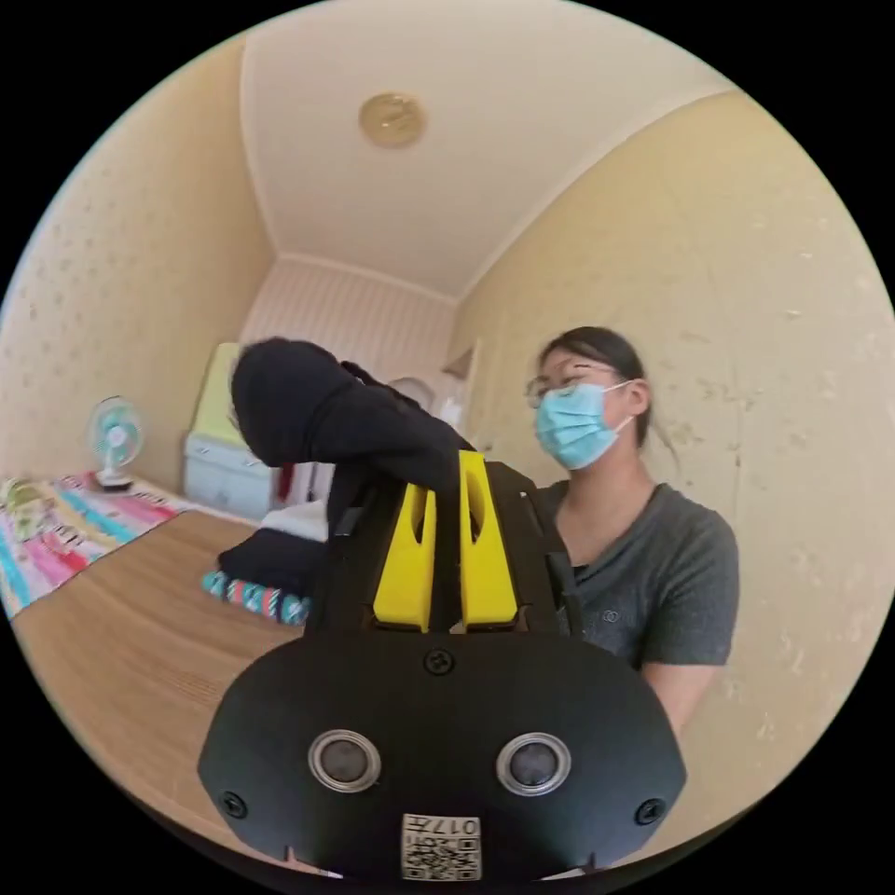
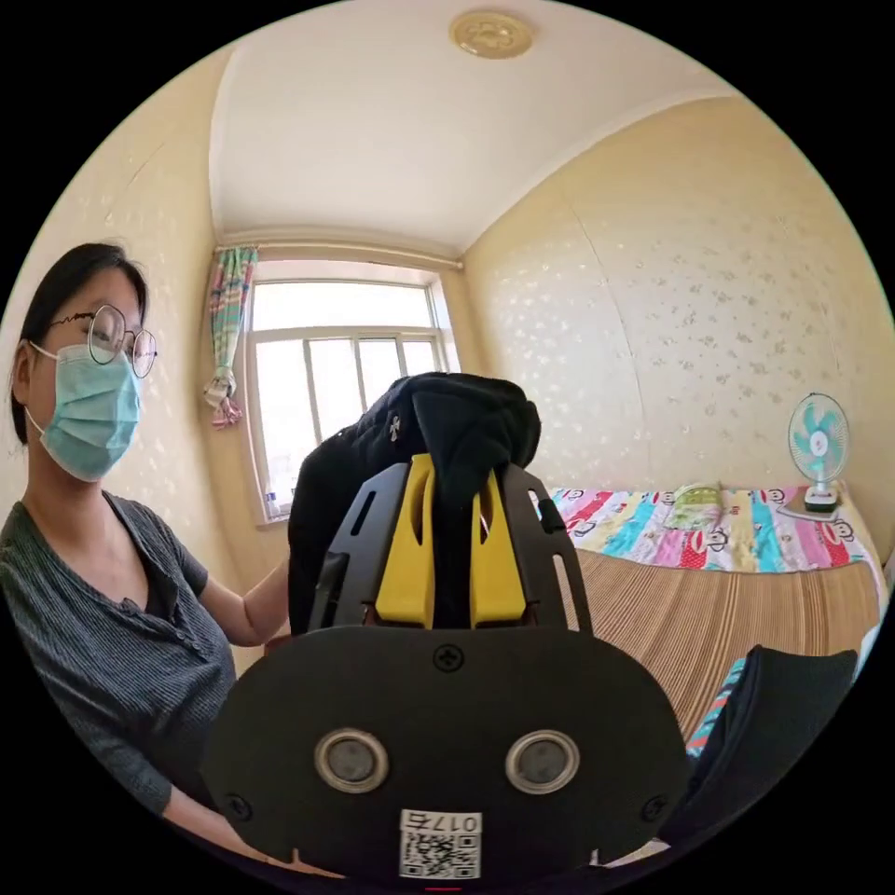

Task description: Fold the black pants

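Your left gripper [image 1: 446, 466] has its yellow jaws pressed together on a band of the black pants [image 1: 317, 410], and the cloth runs straight down the slot between them. Up above the jaw tips the pants bunch into a dark, rounded lump, held high in the air, well clear of the wooden surface [image 1: 130, 643] below.

Over in the right gripper view, your right gripper [image 2: 452, 471] is doing the same job: both yellow jaws pinch a fold of the black pants [image 2: 466, 419], with the fabric heaped over the tips and a big dark drape hanging off toward your side. So you have the pants lifted and clamped at two spots.

Beneath the lifted cloth in the left gripper view sits a folded stack [image 1: 270, 569], dark on top with a bright patterned edge underneath. The right gripper view catches a dark folded piece [image 2: 774, 718] low at the edge of the picture. Beyond the wooden surface lies a colourful cartoon sheet [image 2: 709, 536], and a small teal fan [image 2: 819, 447] stands on it by the wall. You stand right beside the grippers in a grey shirt [image 1: 653, 578], window [image 2: 336, 382] behind you.
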Available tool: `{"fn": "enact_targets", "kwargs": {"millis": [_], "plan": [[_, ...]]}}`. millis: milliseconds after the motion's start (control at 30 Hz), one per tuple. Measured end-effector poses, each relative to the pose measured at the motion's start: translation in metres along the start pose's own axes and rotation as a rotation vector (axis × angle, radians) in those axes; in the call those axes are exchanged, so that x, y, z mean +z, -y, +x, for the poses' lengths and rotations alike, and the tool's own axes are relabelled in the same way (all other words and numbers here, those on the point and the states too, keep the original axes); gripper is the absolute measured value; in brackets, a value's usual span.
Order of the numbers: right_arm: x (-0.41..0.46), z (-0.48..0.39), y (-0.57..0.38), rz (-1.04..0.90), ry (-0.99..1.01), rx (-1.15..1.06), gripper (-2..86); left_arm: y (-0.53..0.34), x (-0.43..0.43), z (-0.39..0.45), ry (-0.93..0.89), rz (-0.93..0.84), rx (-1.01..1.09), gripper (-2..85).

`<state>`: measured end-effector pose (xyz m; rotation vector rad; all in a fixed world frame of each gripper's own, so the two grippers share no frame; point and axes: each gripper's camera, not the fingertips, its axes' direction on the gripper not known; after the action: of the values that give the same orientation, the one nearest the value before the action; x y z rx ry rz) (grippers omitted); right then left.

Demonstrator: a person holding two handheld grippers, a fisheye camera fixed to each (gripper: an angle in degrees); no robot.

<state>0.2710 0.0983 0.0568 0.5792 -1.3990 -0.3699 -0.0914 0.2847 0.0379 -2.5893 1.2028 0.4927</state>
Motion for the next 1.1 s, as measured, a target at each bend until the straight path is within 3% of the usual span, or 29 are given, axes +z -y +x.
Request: {"fn": "enact_targets", "kwargs": {"millis": [33, 167, 233, 333, 400, 467, 600, 633, 733, 833, 933, 1100], "plan": [[-0.001, -0.015, 0.005, 0.003, -0.029, -0.024, 2.9, 0.006, 0.005, 0.004, 0.202, -0.054, -0.06, 4.1], [0.012, -0.062, -0.019, 0.084, -0.207, -0.055, 3.1, 0.001, 0.042, 0.042, 0.596, -0.004, -0.023, 4.2], [0.016, -0.072, -0.033, 0.131, -0.261, -0.076, 3.4, -0.024, 0.054, 0.07, 0.823, 0.287, -0.041, 4.2], [0.027, -0.059, -0.036, 0.183, -0.166, -0.034, 3.8, -0.04, 0.075, 0.08, 0.975, 0.582, -0.043, 4.2], [0.042, -0.039, -0.02, 0.203, -0.188, -0.001, 3.9, -0.012, 0.094, 0.064, 1.067, 0.602, 0.05, 4.1], [0.08, 0.007, 0.035, 0.246, -0.296, -0.026, 4.3, 0.048, 0.104, 0.015, 1.047, 0.585, 0.069, 4.2], [0.182, 0.134, 0.18, 0.137, -0.514, -0.061, 6.2, 0.272, 0.107, -0.208, 0.92, 0.338, -0.116, 4.8], [0.22, 0.189, 0.219, 0.024, -0.522, 0.019, 6.9, 0.315, 0.105, -0.278, 0.881, 0.261, -0.19, 5.4], [0.286, 0.299, 0.243, -0.278, -0.548, 0.332, 9.2, 0.337, 0.115, -0.403, 0.863, 0.039, -0.371, 8.4], [0.302, 0.325, 0.181, -0.369, -0.347, 0.269, 9.0, 0.267, 0.143, -0.455, 0.877, -0.117, -0.418, 15.7], [0.313, 0.337, 0.072, -0.589, -0.338, 0.244, 7.8, 0.136, 0.189, -0.484, 0.801, -0.334, -0.437, 15.5], [0.278, 0.349, -0.113, -0.787, -0.199, 0.477, 8.3, -0.087, 0.234, -0.486, 0.673, -0.644, -0.544, 15.5]]}}
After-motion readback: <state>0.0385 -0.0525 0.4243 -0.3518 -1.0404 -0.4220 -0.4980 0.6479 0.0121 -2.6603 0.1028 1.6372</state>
